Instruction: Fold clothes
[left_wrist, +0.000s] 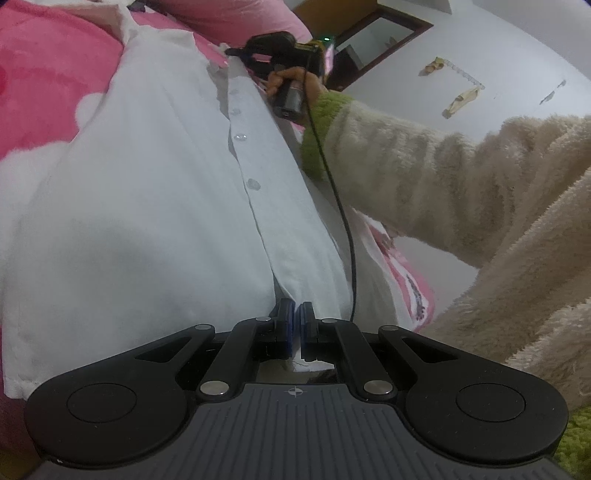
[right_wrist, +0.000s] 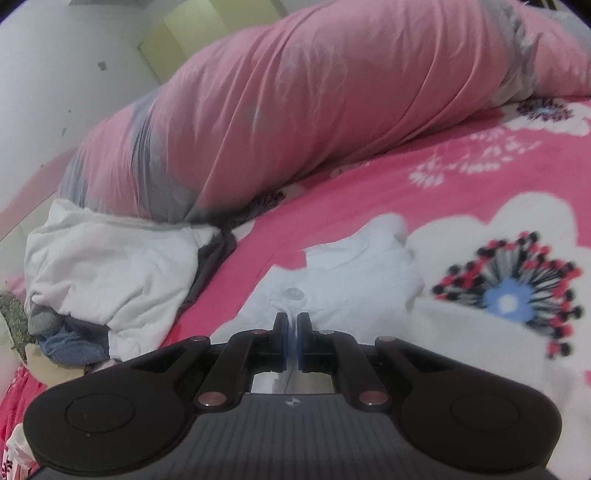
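Shirt (left_wrist: 147, 192) lay spread mid-frame on bed (left_wrist: 44, 74); thin, limp, light. L gripper (left_wrist: 295, 321) clamped hem at placket, R gripper (right_wrist: 292, 332) clamped collar end. Edges gave best hold.

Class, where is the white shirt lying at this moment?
The white shirt lies spread on the pink floral bedspread, its hem pinched in the left claw and its collar end in the right claw.

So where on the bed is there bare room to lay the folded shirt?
Bare blanket lies between the pink duvet roll and the white shirt. Crowded at the crumpled clothes pile beside the roll's end.
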